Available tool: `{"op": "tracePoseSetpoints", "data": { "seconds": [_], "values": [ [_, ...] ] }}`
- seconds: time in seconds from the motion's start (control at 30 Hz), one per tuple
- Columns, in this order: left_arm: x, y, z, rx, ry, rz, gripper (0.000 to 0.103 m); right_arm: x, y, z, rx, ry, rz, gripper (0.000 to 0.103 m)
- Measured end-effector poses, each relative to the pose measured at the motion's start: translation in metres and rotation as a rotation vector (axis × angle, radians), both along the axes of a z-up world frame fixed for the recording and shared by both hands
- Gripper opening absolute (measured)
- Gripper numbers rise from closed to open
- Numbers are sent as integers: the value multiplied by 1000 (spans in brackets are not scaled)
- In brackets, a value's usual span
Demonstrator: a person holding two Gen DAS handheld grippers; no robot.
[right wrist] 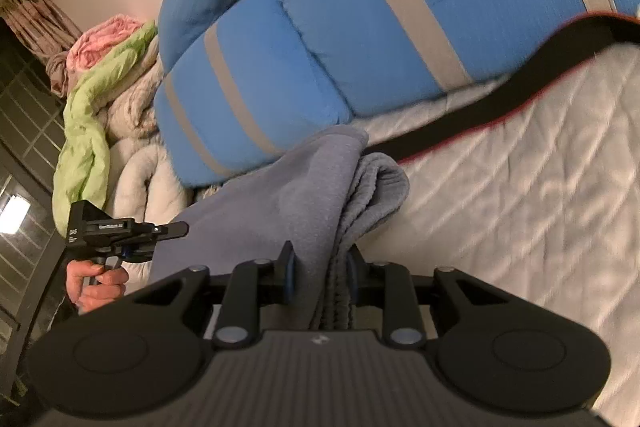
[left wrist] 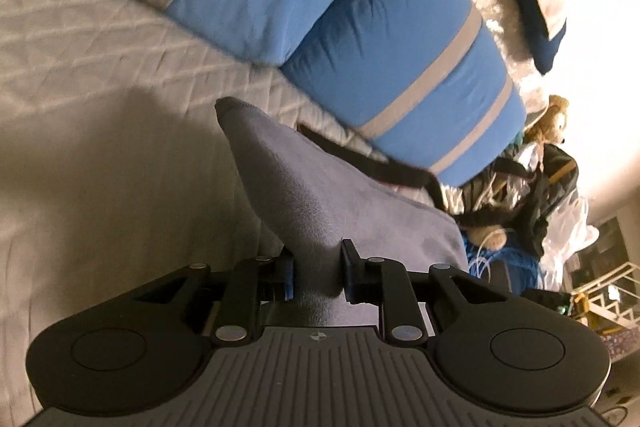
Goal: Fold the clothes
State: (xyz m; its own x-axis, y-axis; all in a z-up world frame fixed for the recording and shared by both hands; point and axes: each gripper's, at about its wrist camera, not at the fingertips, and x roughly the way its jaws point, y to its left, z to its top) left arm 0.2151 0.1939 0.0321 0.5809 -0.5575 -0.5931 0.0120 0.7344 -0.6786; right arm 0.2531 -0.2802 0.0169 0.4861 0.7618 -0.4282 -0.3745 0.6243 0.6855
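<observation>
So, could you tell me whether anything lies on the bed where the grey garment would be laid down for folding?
Partly. Both claws, left and right, grip the grey garment. The quilted mattress beside it looks bare, but a black strap crosses it further back, in front of the blue striped bedding.

free: quilted mattress (left wrist: 100, 147) ahead | blocked: blue pillows (left wrist: 400, 67), black strap (right wrist: 500, 107)

Two claws (left wrist: 318, 267) (right wrist: 320, 269), one grey garment (left wrist: 304, 187), one black belt (right wrist: 500, 99)
</observation>
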Motion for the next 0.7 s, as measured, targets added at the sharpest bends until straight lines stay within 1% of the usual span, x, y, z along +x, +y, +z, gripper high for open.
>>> {"op": "tracePoseSetpoints", "data": {
  "seconds": [0.03,0.07,0.1,0.13,0.17,0.2,0.23,0.27,0.3,0.37,0.47,0.53,0.57,0.6,0.7],
  "values": [
    [7,0,4,4,-11,-2,20,6,2,1,-13,-6,-5,28],
    [13,-1,8,8,-23,-2,20,12,3,2,-26,-12,-11,33],
    [20,-2,10,12,-35,1,20,18,7,0,-68,-9,-30,59],
    [28,-2,10,19,-39,11,22,22,10,-6,-114,0,-52,78],
    [35,-2,7,33,-34,25,26,25,12,-12,-153,11,-72,78],
    [40,-3,2,66,-24,47,30,27,13,-18,-178,23,-79,78],
    [43,-4,-5,116,1,81,43,28,14,-23,-197,35,-80,78],
    [44,-4,-12,172,36,121,51,29,14,-27,-210,43,-82,78],
    [45,-4,-18,203,62,146,53,28,14,-28,-214,45,-85,79],
    [43,-1,-27,227,95,172,54,26,12,-29,-215,44,-88,80],
    [36,-1,-35,220,121,184,56,20,13,-29,-220,43,-93,82],
    [31,-5,-35,227,119,180,58,16,14,-29,-216,49,-102,83],
    [29,-8,-35,237,116,174,61,15,16,-29,-219,49,-106,83],
    [27,-10,-35,251,112,164,62,13,18,-29,-225,49,-110,83],
    [19,-18,-33,292,96,138,62,8,25,-28,-260,30,-111,84]
  ]
}}
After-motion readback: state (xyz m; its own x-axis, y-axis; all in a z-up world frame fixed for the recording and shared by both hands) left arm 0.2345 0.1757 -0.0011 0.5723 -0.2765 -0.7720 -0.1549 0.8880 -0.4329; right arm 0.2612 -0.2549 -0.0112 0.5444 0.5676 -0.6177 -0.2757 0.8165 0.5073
